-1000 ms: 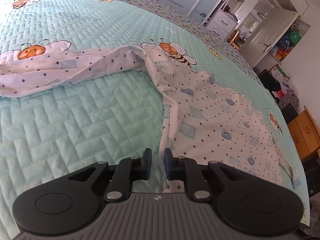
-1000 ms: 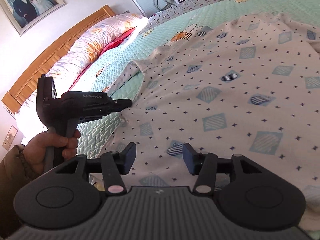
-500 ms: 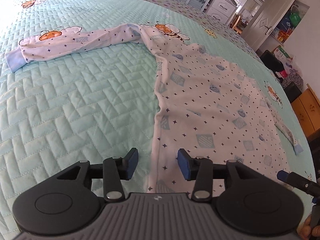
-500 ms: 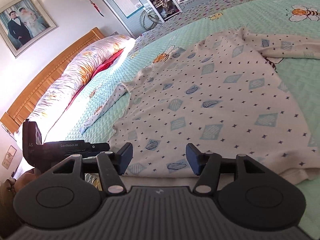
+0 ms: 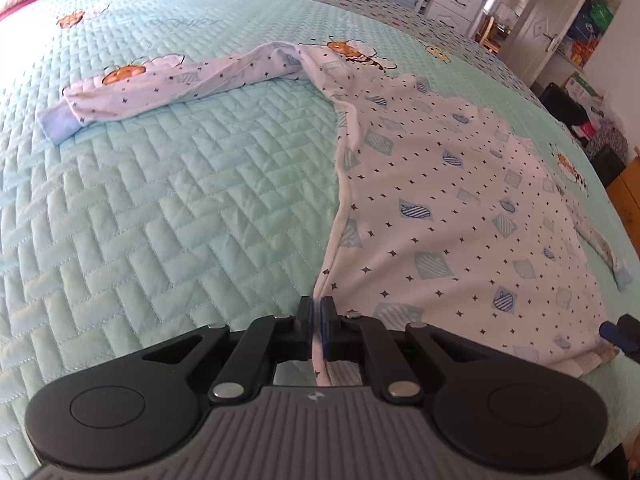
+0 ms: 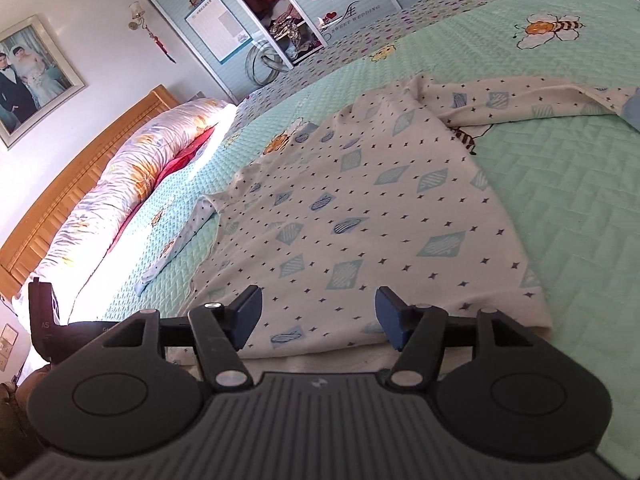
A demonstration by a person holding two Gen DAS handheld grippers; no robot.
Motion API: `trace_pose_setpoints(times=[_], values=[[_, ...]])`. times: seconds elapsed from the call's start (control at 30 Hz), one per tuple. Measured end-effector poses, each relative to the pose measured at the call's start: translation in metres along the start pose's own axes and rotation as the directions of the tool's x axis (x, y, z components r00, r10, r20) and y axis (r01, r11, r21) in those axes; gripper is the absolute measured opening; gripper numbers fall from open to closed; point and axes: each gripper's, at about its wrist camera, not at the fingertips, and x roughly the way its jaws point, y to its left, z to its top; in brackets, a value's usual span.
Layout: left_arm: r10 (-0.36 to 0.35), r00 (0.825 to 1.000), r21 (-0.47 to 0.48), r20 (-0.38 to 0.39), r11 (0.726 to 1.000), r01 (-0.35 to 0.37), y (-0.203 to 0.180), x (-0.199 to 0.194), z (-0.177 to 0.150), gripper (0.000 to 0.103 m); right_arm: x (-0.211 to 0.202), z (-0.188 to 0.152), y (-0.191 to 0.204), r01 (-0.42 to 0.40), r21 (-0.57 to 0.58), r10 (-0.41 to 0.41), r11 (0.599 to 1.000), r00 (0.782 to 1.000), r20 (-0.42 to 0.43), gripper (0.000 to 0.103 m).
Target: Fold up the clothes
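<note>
Here, a white long-sleeved cotton top printed with blue diamonds lies spread on the mint-green quilted bedspread
The left gripper is clenched on the garment's near hem corner; the right gripper hovers over the opposite hem edge, its jaws widening, gripping nothing

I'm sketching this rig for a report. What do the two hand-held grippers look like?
Both look alike. The left hand-held gripper and the right hand-held gripper each have a ribbed grey body with a small pale logo, two round black side housings, black linkage arms on silver pivot pins, and blue pads on black fingers. No cables or sleeves are clearly visible.
</note>
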Motion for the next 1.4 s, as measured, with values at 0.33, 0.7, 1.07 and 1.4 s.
trace_pose_setpoints(times=[0.33,0.7,1.07,1.4], values=[[0.002,1.000,0.024,-0.007,1.000,-0.002,-0.009,-0.003,-0.001,0.012,-0.034,0.011,-0.035,0.056,0.094,-0.067,0.994,0.991,0.115,0.065],[-0.009,1.000,-0.030,-0.029,1.000,0.008,-0.013,-0.022,-0.016,0.043,-0.043,0.006,-0.077,0.168,0.186,-0.184,0.968,0.980,0.073,0.070],[0.052,0.998,0.126,-0.029,0.991,-0.048,-0.025,-0.019,-0.027,0.008,-0.028,0.000,-0.064,0.191,0.067,-0.194,0.979,0.981,0.026,0.069],[0.114,0.993,0.183,-0.004,0.977,-0.112,-0.025,-0.021,-0.025,0.006,-0.028,0.001,-0.062,0.210,0.033,-0.209,0.977,0.978,-0.018,0.011]])
